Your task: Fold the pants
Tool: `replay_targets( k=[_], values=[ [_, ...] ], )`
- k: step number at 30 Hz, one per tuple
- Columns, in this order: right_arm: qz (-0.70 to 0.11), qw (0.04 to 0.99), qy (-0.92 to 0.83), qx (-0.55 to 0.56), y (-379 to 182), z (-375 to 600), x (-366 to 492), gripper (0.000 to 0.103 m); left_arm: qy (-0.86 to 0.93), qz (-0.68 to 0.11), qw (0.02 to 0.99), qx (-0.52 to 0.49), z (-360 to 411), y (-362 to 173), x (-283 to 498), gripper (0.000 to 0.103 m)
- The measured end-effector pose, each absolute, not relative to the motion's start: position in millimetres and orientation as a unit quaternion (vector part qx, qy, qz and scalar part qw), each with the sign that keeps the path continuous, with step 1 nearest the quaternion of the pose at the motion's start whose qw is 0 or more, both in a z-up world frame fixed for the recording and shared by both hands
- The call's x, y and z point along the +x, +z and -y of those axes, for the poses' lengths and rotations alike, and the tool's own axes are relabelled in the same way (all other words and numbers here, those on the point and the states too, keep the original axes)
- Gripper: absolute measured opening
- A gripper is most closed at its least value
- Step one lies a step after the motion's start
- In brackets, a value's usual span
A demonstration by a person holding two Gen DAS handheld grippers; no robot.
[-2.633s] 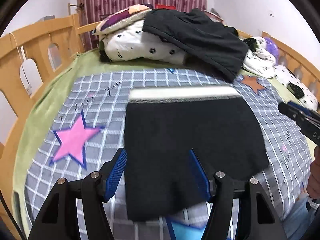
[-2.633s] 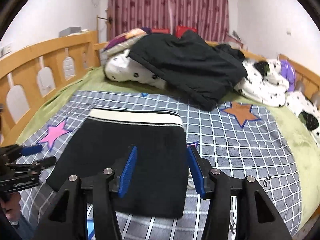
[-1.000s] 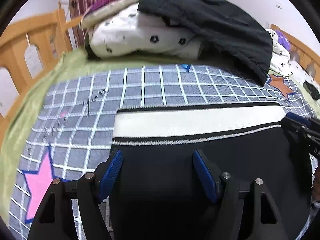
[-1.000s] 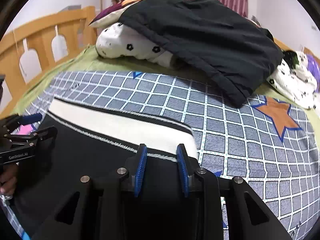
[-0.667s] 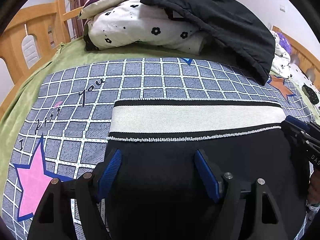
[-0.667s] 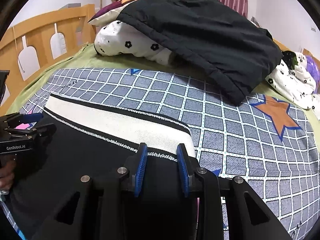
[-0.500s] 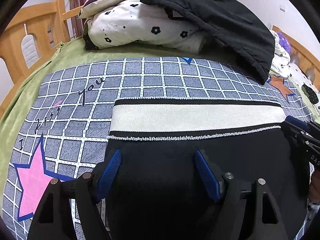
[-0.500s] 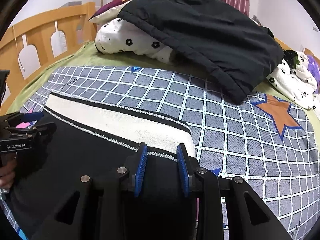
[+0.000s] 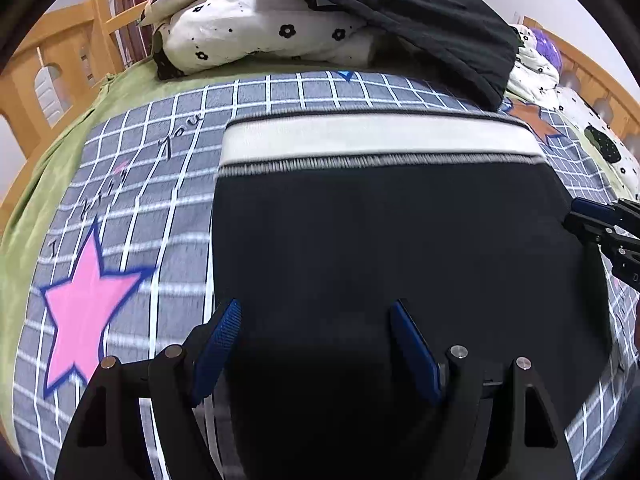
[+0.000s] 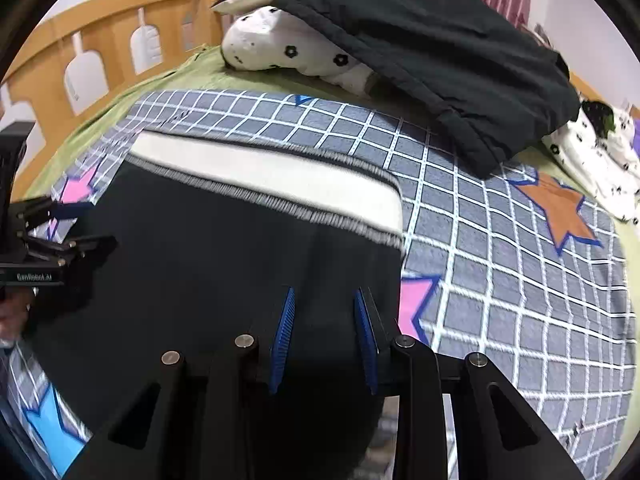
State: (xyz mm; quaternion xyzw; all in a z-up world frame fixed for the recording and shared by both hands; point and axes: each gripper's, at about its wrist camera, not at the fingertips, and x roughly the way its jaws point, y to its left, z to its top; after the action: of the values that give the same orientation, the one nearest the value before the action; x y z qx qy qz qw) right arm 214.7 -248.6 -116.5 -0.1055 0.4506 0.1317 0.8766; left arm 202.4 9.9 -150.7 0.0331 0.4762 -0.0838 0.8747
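left tool [image 9: 316, 312] over pants [image 9: 384, 240], waistband [image 9: 376, 140] far

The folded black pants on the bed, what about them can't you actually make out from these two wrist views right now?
- Near hem of the pants: left wrist view, hidden beneath the left tongs.
- Whether the right tongs pinch fabric: right wrist view, black on black; the gap is narrow.
- Waistband stitching: both views, motion blur.
- Fold layers: hidden under the top layer.
- Right tongs: left wrist view, cut off by the right edge.

Left gripper [image 9: 316, 312] jaws wide apart, right gripper [image 10: 322, 300] jaws narrowly parted
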Motion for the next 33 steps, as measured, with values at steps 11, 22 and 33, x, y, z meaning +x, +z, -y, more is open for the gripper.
replay_targets(
  k=[11,22,33],
  values=[
    [-0.482,0.858,0.123,-0.126,-116,247,143,0.03,-0.127,-0.504,0.854,0.02,-28,-145,116,0.075],
    [-0.461,0.874,0.119,-0.093,-106,259,98,0.03,-0.068,-0.5,0.852,0.138,-30,-165,61,0.055],
    [-0.463,0.873,0.119,-0.098,-111,251,108,0.03,-0.06,-0.421,0.892,0.149,-23,-151,51,0.014]
  ],
)
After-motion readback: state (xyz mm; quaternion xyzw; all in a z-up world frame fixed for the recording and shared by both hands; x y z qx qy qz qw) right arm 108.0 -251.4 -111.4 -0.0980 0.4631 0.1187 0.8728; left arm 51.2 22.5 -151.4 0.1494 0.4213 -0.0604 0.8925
